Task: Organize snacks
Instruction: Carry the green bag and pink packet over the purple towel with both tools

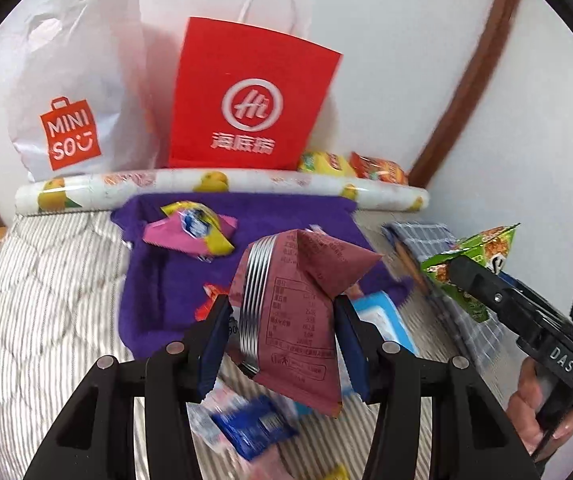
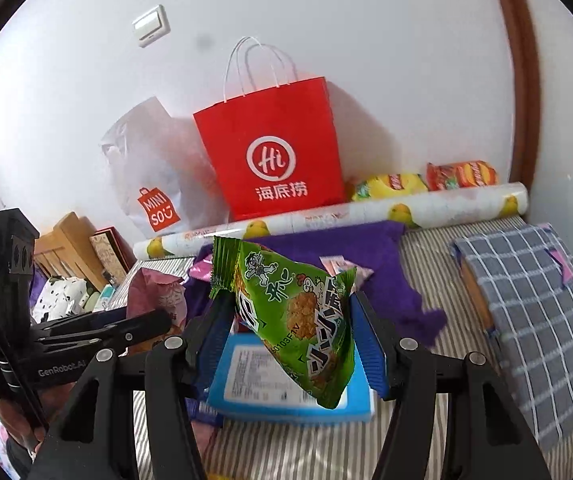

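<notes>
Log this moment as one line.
left claw: shut on maroon snack packet | right claw: shut on green snack packet | both lifted over bed | red paper bag ahead

My left gripper [image 1: 282,338] points downward, its blue pads [image 1: 212,344] pressed on either side of a maroon packet [image 1: 290,312]. My right gripper [image 2: 290,340] tilts down too, clamped on a green packet [image 2: 302,312]. A hand [image 1: 536,412] grips the right gripper's handle, seen from the left wrist.

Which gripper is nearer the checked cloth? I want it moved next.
Right. The right gripper is beside the checked cloth; the left gripper lies beyond it.
</notes>
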A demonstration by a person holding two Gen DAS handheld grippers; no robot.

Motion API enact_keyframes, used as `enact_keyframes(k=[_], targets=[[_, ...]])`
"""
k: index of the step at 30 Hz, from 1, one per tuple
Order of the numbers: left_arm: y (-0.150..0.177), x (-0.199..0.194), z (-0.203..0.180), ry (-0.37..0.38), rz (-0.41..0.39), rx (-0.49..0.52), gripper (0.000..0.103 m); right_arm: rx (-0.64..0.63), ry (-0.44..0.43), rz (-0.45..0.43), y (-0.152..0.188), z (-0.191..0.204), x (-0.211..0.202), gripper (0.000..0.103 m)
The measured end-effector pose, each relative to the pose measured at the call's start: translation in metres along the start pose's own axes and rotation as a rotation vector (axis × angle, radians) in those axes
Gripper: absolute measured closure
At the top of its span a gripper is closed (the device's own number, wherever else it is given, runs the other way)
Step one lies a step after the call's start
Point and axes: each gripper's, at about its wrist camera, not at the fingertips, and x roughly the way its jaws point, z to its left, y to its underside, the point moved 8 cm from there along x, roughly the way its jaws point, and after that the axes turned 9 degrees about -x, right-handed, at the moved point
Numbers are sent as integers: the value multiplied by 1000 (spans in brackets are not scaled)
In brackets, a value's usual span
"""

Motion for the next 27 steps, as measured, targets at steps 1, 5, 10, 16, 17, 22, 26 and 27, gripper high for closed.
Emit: enact_keyframes(k=[1, 5, 10, 16, 17, 22, 26, 27], targets=[[-4, 5, 3, -1, 1, -8, 54, -11, -1, -1, -4, 1, 7, 45], [-18, 22, 11, 1, -7, -7, 54, -31, -10, -4, -22, 1, 37, 45], [-28, 50, 29, -24, -5, -27, 54, -31, -48, 17, -28, 4, 78, 45], [-23, 69, 53, -64, 1, -65, 54, -17, -69, 36, -8, -4, 114, 45], [-22, 72, 57, -66, 9, -75, 54, -4, -74, 46, -4, -6, 118, 45], [-17, 81, 70, -83, 22, -111, 54, -7, -38, 84, 10, -13, 131, 45], [-14, 87, 74, -92, 29, -116, 54, 15, -21, 89, 15, -19, 137, 45], [-13, 88, 75, -107, 27, -112, 54, 23, -29, 98, 17, -19, 139, 45]])
